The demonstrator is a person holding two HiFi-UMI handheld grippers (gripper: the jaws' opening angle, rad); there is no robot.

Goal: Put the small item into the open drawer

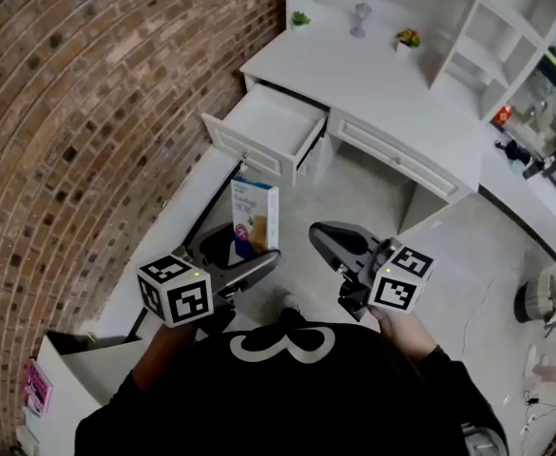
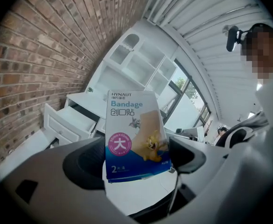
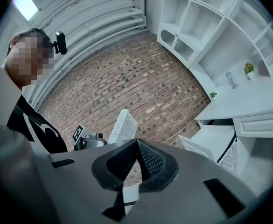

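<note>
The left gripper (image 2: 136, 158) pinches the bandage box (image 2: 132, 129), well short of the seemingly empty open drawer (image 1: 270, 122) ahead. The right gripper (image 3: 135, 167) has its 2 jaws pressed together on nothing.

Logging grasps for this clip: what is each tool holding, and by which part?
Left tool grips the bandage box by its lower end; right tool is shut, empty.

The bandage box (image 2: 134, 134) reads "HYNAUT", "Bandage", "创口贴", a circled "大" and "2".
</note>
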